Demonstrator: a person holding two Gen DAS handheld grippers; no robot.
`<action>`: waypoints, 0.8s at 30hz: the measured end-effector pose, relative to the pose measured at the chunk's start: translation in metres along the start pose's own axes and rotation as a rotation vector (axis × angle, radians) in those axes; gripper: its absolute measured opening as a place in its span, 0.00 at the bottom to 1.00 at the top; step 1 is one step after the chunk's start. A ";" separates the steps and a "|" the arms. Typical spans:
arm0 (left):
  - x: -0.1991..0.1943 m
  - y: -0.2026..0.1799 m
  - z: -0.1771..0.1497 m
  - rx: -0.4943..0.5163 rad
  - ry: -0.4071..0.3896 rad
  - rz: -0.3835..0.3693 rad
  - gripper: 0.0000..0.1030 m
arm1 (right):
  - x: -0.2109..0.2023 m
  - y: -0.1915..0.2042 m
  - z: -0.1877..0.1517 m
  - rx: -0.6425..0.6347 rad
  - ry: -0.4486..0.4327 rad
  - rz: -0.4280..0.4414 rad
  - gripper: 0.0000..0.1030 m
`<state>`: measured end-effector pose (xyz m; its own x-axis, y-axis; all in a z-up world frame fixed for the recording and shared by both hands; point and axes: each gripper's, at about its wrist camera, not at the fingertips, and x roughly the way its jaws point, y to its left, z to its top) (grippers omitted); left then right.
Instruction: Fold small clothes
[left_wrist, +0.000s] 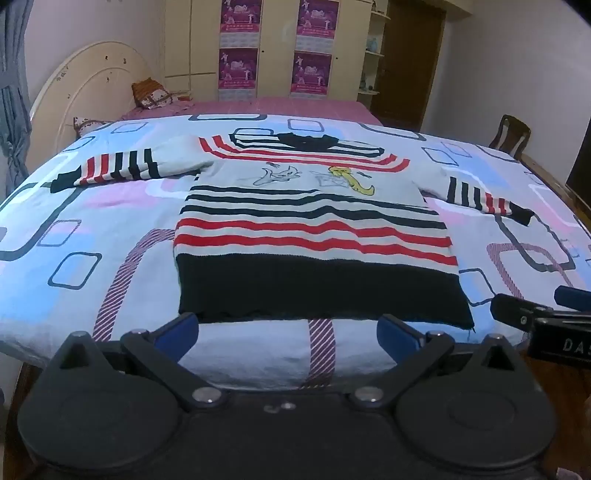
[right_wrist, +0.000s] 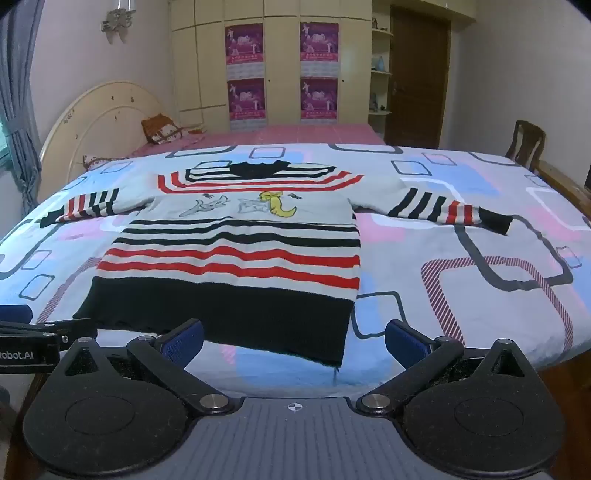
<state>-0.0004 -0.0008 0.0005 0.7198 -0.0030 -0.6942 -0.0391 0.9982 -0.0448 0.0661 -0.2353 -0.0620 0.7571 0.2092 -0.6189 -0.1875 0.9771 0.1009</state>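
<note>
**Inspector:** While both tools hang at the near edge of the bed, how do the fingers stand?

**Assistant:** The left gripper has its blue pads spread wide, with nothing between them. The right gripper is likewise spread wide and bare.

**Inspector:** And the sweater relative to them?

**Assistant:** The sweater lies flat on the patterned sheet, just ahead of the fingertips. From the left wrist view its dark hem fills the gap between the pads, apart from them. From the right wrist view the hem's right corner sits between the pads, and the body lies mostly to the left.

**Inspector:** Orientation?

**Assistant:** Hem nearest the tools, collar pointing away toward the wardrobe. The body's long axis runs away from the tools; both sleeves stretch out sideways, cuffs well apart.

**Inspector:** Surroundings?

**Assistant:** A headboard at far left, a chair at far right.
</note>
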 end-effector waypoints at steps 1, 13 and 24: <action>-0.001 -0.001 0.000 0.002 -0.004 0.000 1.00 | 0.000 0.000 0.000 0.001 0.000 -0.001 1.00; -0.003 0.002 0.001 -0.018 0.009 -0.008 1.00 | -0.006 0.000 0.001 0.004 0.010 -0.003 1.00; -0.001 0.001 0.000 -0.015 0.016 -0.007 1.00 | -0.003 -0.003 -0.005 0.011 0.017 -0.001 1.00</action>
<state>-0.0008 0.0000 0.0009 0.7088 -0.0113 -0.7053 -0.0443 0.9972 -0.0605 0.0610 -0.2390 -0.0644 0.7462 0.2079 -0.6324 -0.1799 0.9776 0.1092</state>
